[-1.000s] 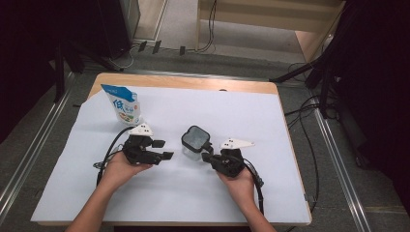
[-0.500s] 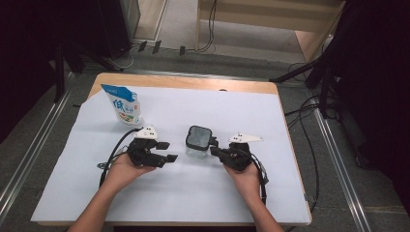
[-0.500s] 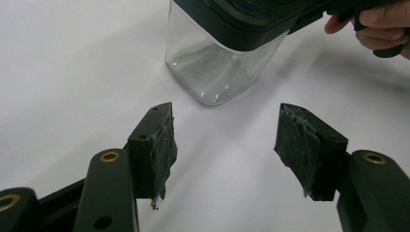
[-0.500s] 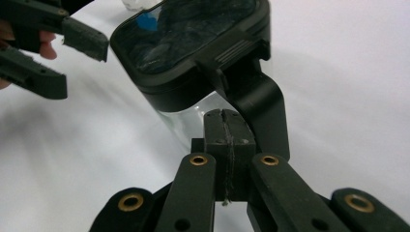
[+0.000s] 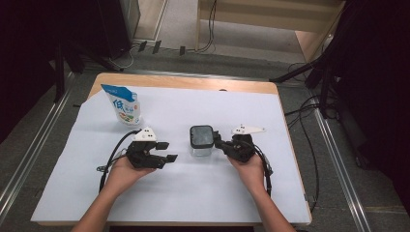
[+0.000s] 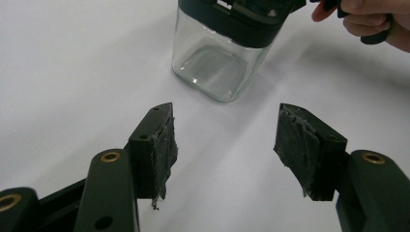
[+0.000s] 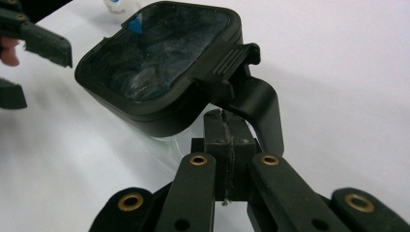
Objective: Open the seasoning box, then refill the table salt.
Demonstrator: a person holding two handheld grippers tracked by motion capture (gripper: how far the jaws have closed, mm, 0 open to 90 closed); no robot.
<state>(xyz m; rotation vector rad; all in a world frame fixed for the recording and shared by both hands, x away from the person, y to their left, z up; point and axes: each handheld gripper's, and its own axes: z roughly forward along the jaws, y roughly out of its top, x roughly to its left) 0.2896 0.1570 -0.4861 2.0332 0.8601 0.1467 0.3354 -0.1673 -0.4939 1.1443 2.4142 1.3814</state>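
Looks like the step of prying up the lid's latch. Best done with the left gripper (image 5: 167, 151) brought in from mid-left of the high view to clamp the glass jar (image 5: 201, 150) low on its walls, below the black lid (image 5: 201, 136), before any levering; otherwise likely to slide or tip on the white table sheet (image 5: 193, 193). Then, at the right, lift with the right gripper (image 5: 218, 141) in a short upward arc under the latch (image 7: 241, 82), rather than push toward the jar.

Left gripper: jaws wide apart, nothing between the pads (image 6: 164, 145). In the left gripper view, jar at upper centre, near but apart from both tips, roughly on the line between them. Jar itself: upright at the centre of the high view, well right of the blue-and-white pouch (image 5: 123, 105). Right gripper: jaws pressed fully together, gripping nothing, tips tucked beneath the latch's curved arm at the centre of the right gripper view, just beside the jar's wall under the lid rim. Touching the glass or not, cannot tell.
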